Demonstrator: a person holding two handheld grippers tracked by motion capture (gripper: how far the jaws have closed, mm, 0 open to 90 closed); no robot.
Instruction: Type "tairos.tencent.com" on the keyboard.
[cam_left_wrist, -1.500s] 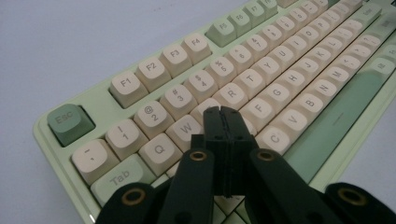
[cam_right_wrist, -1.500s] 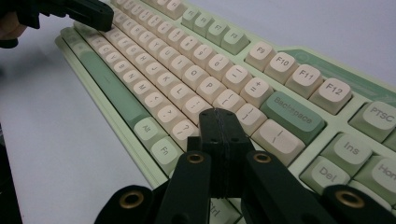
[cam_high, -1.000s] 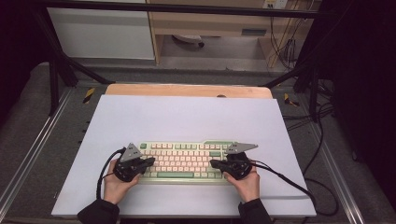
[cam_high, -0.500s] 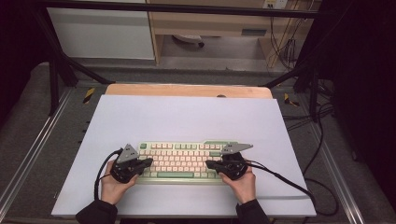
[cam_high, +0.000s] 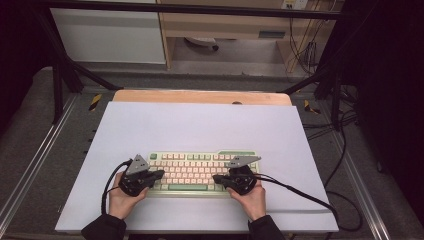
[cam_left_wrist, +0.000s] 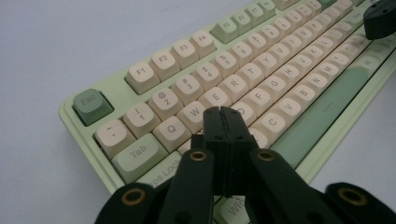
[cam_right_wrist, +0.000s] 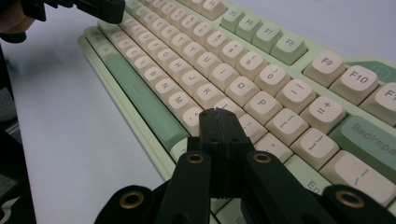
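Keyboard (cam_high: 200, 171) is lying flat near the front edge of the counter (cam_high: 200, 125), on its white sheet, centred. I am judging it rigid and moderately light; keycaps look smooth, loosely seated, likely to pop off if pinched. I am planning any hold at the pale green case's two short ends. Left hand-held gripper (cam_left_wrist: 223, 122) is hovering over the Q-W-A area, jaws pressed together, gripping nothing. Right hand-held gripper (cam_right_wrist: 218, 122) is poised near the P end, likewise closed, empty. Sheet is looking smooth; room beyond is dim.
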